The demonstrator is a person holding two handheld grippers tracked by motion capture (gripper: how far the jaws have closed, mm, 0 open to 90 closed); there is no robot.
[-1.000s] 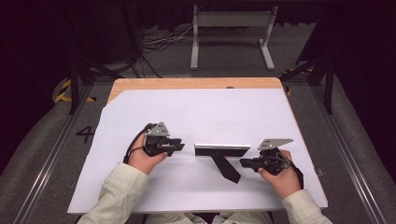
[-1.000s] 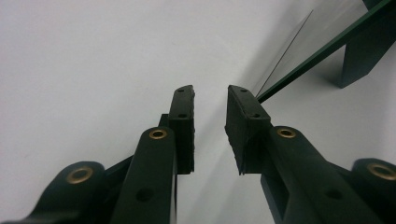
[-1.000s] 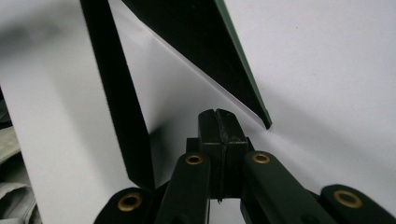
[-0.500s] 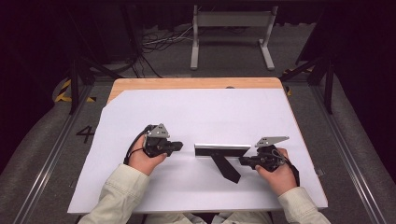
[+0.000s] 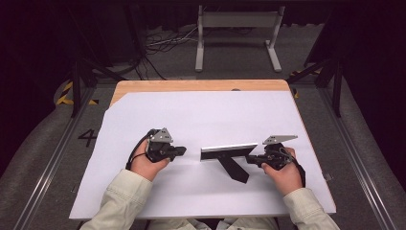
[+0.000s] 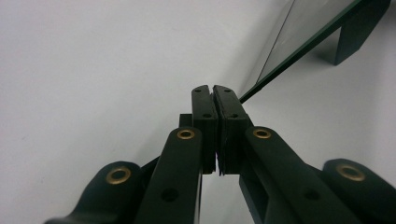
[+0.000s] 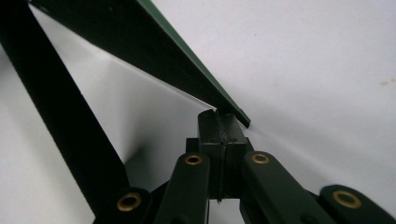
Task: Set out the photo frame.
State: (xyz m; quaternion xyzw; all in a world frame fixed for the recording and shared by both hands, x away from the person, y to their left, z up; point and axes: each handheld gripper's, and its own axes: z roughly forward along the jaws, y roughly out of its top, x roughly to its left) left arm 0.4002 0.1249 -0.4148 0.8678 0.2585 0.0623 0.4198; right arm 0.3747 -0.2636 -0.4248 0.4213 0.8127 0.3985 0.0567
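High view: left gripper [image 5: 182, 151] closed on nothing, right gripper [image 5: 250, 159] pinching the black stand's [image 5: 229, 156] edge

A white sheet [image 5: 201, 115] covers most of the table [image 5: 191, 85], leaving a strip of bare wood along the far edge. Beyond the table, a grey metal stand [image 5: 238, 36] rests on the floor, with loose cables [image 5: 165, 43] lying just to its left. A painted numeral 4 [image 5: 88, 138] marks the floor left of the table, near yellow-and-black hazard tape [image 5: 64, 93].
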